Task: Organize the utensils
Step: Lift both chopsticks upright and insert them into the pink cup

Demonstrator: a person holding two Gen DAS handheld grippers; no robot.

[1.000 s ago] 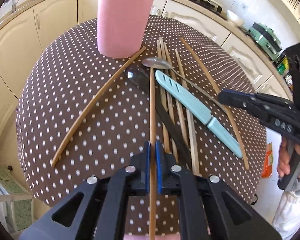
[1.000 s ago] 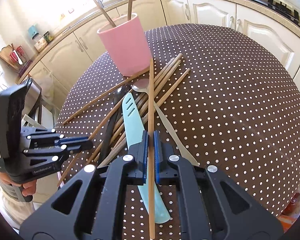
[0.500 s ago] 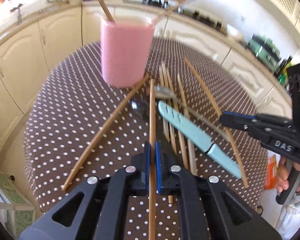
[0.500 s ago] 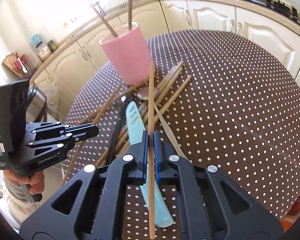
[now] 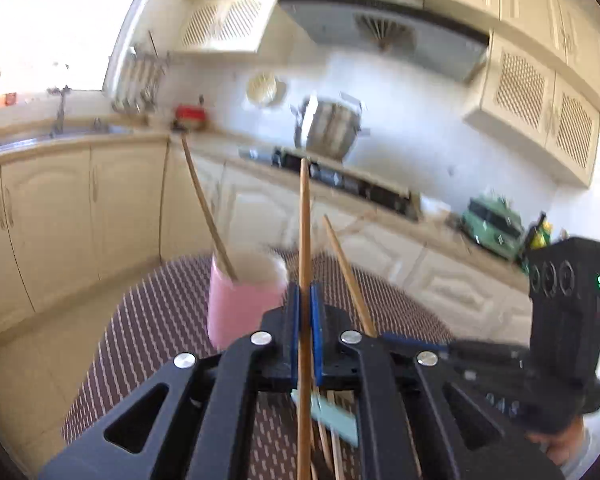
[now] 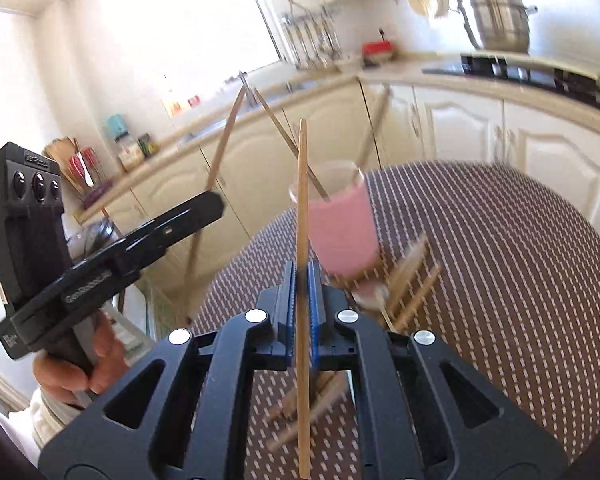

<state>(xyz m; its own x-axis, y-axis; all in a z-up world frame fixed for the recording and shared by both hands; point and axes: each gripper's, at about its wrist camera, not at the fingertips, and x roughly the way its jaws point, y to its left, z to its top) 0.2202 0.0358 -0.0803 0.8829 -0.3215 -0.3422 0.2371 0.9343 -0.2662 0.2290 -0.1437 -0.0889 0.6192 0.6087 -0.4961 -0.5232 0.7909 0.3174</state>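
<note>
Each black hand-held gripper, left gripper (image 5: 305, 300) and right gripper (image 6: 302, 280), is clamped on a thin wooden chopstick (image 5: 304, 240) raised upright. The pink cylindrical cup (image 5: 244, 300) at eleven o'clock holds two sticks; most utensils remain on the dotted brown tablecloth (image 6: 500, 260). Only the left view shows the pale blue knife (image 5: 332, 420).

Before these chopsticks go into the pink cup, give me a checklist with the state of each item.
1. Left gripper shut on its chopstick: ok.
2. Right gripper shut on its chopstick: ok.
3. Pink cup upright on the dotted table: ok.
4. Room in the cup beside the chopsticks already standing in it: cannot tell, the mouth is blurred.
5. Either held chopstick over the cup mouth: not ok, both point up in front of it.
6. Blue knife and loose chopsticks left on the table: not ok, unsorted.
</note>
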